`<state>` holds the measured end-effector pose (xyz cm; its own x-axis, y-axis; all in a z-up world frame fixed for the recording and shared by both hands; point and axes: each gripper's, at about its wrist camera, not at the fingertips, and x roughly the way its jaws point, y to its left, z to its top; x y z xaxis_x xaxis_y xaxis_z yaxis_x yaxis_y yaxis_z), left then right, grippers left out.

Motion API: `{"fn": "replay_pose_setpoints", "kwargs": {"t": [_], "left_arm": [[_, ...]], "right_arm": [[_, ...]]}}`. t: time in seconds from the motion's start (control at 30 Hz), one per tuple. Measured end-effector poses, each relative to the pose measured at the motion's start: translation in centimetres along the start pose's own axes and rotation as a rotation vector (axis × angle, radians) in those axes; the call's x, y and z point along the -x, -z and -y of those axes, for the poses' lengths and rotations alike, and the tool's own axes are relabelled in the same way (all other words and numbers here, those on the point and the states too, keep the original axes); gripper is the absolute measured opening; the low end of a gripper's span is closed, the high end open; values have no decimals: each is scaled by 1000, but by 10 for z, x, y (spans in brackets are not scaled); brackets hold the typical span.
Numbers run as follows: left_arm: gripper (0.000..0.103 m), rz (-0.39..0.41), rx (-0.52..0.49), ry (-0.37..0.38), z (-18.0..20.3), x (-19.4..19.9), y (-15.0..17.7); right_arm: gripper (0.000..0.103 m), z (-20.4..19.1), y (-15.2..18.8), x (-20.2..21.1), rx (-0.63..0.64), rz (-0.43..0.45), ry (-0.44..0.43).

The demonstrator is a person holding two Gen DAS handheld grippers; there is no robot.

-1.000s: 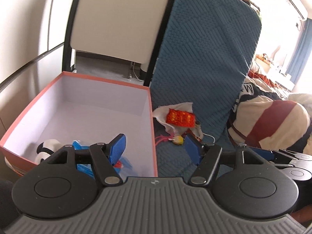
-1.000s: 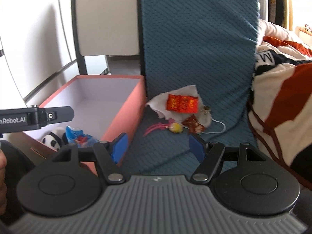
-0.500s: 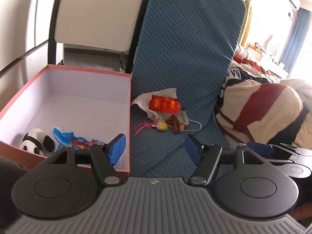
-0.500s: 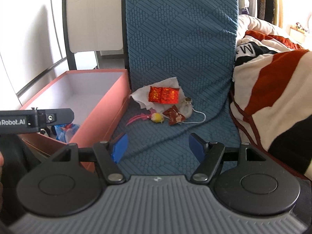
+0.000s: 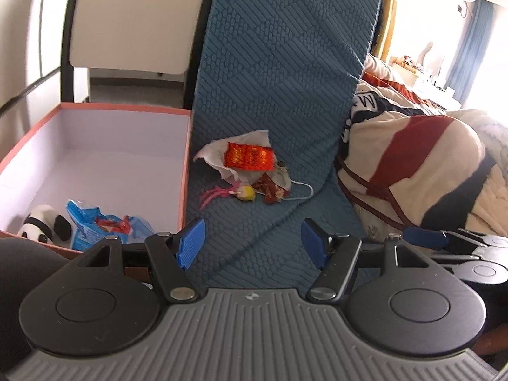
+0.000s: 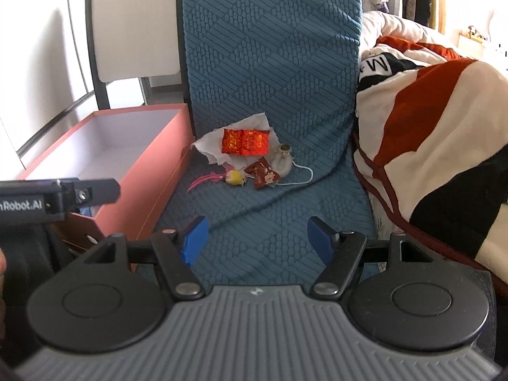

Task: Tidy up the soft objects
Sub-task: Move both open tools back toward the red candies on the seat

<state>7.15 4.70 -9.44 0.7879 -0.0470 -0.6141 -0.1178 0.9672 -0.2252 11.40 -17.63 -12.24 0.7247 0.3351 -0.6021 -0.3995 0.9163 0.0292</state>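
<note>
A small pile lies on the blue quilted cover (image 5: 273, 222): a white cloth (image 5: 219, 155), a red foil pouch (image 5: 249, 157) (image 6: 245, 142), a yellow toy with pink tassels (image 5: 246, 193) (image 6: 235, 177), a small red packet (image 6: 263, 176) and a white pouch with a cord (image 6: 283, 162). The orange box (image 5: 185, 165) (image 6: 152, 187) at the left holds a panda plush (image 5: 44, 227) and a blue packet (image 5: 104, 223). My left gripper (image 5: 252, 247) and right gripper (image 6: 257, 239) are both open and empty, well short of the pile.
A striped cream, red and black blanket (image 6: 438, 146) is heaped at the right. A chair back (image 6: 136, 25) stands behind the box. The left gripper's body (image 6: 54, 197) shows at the left of the right wrist view.
Both grippers have pulled back and away from the box and pile. The left one has also swung right, from over the box to over the blue cover. Both stay open.
</note>
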Motion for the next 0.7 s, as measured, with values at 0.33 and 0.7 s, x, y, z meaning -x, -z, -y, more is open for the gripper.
{"fn": "replay_pose_setpoints", "kwargs": {"t": [0.33, 0.7], "left_arm": [[72, -23, 31, 11, -7, -22, -14], [72, -65, 54, 33, -10, -82, -36]], "right_arm": [[71, 1, -3, -18, 13, -5, 11], [71, 7, -15, -53, -11, -13, 41]]}}
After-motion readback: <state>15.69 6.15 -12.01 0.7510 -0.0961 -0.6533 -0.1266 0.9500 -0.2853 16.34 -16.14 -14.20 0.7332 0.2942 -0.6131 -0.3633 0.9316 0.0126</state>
